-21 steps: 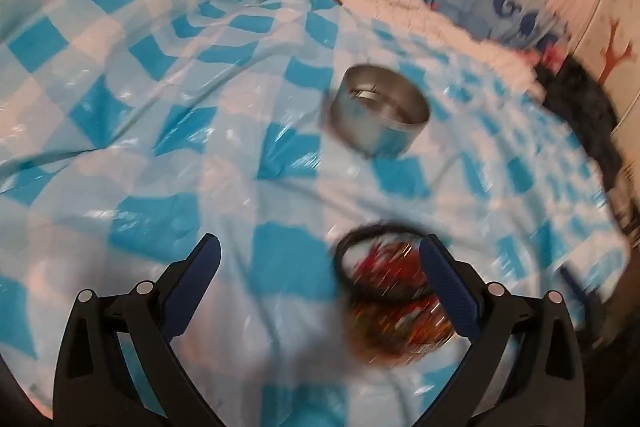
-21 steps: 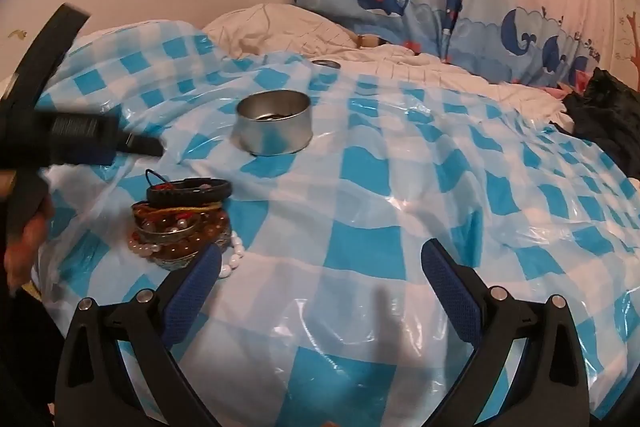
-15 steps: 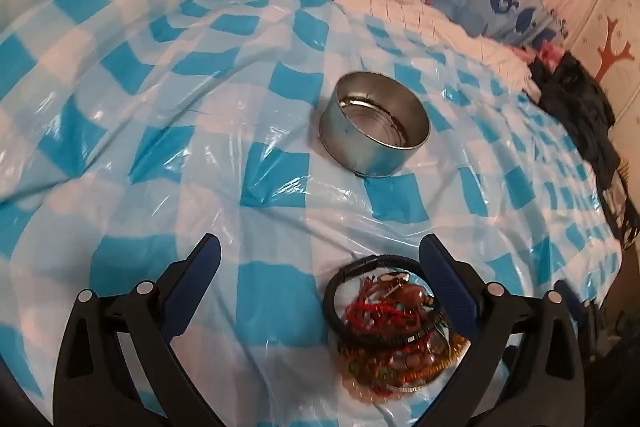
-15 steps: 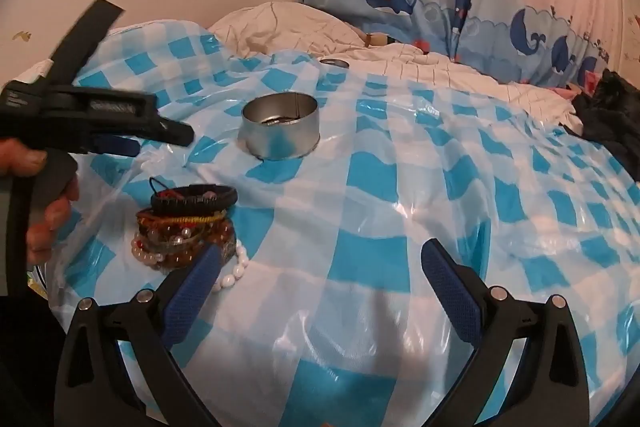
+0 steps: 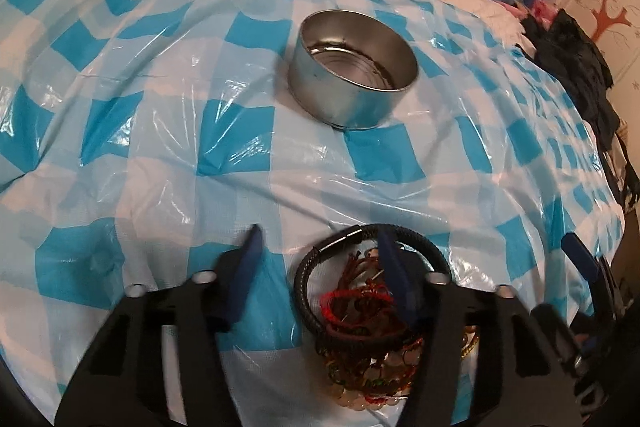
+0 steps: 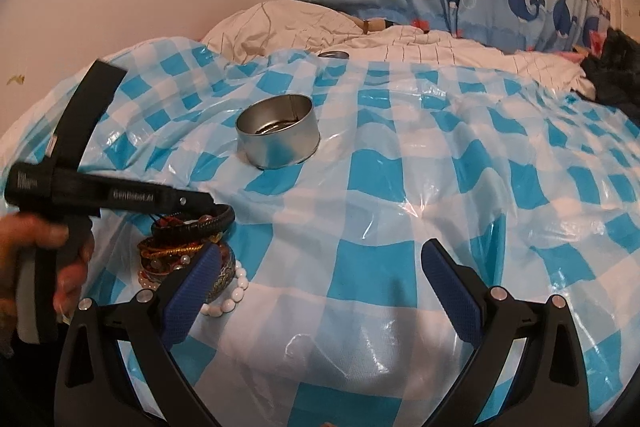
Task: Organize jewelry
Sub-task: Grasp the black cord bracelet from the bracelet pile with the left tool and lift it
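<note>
Left wrist view: your left tongs (image 5: 318, 247) stand half spread, blurred, one finger inside the black braided bracelet (image 5: 316, 263) topping the jewelry pile (image 5: 360, 331), pinching nothing. Pile: red cords, amber and pale beads, near edge of the bed's checked plastic sheet (image 5: 160, 131). Empty metal tin (image 5: 352, 71) farther off.

Right wrist view: your right tongs (image 6: 316, 273) spread wide, empty; the pile sits near left, white beads (image 6: 232, 291) trailing beside it.

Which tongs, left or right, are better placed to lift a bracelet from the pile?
Left. The left tongs straddle the black bracelet atop the bracelet pile; the right tongs hang open over bare cloth beside it.
</note>
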`<state>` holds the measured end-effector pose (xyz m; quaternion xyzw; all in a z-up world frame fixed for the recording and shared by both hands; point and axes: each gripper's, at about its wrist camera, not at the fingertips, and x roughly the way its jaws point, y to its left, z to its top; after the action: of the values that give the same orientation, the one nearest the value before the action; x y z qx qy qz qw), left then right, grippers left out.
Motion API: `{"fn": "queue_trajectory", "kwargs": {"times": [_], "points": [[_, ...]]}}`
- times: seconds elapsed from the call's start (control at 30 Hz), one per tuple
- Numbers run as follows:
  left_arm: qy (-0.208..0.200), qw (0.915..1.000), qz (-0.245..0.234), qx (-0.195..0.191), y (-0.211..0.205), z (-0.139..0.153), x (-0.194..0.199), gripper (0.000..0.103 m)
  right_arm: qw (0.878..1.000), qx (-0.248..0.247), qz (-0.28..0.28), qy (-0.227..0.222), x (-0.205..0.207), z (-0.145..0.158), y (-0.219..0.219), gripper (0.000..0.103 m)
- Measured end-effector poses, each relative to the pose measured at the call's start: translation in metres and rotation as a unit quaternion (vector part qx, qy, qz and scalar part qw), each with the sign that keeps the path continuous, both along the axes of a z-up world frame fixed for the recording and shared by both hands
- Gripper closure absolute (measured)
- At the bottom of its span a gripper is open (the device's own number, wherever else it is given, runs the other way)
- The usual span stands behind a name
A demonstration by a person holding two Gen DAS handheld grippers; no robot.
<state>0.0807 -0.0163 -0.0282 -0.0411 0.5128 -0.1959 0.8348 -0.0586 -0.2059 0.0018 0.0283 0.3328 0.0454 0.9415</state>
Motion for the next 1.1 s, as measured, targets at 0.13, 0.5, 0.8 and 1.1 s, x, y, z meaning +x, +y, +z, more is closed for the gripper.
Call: {"fn": "queue_trajectory", "kwargs": {"times": [0.13,0.5,0.8,1.1], "points": [[0.006,0.9999,-0.015,0.002,-0.003,-0.004,0.0,0.082,1.0,0.024,-0.005,0.01,0.001,-0.002,-0.005,0.007],[-0.021,0.9991,-0.031,-0.018,0.006,0.016,-0.009,0.095,0.999,0.032,-0.01,0.018,0.001,-0.006,-0.009,0.007],[-0.041,0.997,-0.011,-0.066,0.029,0.038,-0.009,0.096,0.998,0.05,0.001,0.025,0.002,-0.007,-0.009,0.007],[-0.063,0.9935,0.024,-0.092,0.057,0.053,-0.009,0.096,0.994,0.012,0.105,-0.02,0.007,0.013,0.036,0.007]]}}
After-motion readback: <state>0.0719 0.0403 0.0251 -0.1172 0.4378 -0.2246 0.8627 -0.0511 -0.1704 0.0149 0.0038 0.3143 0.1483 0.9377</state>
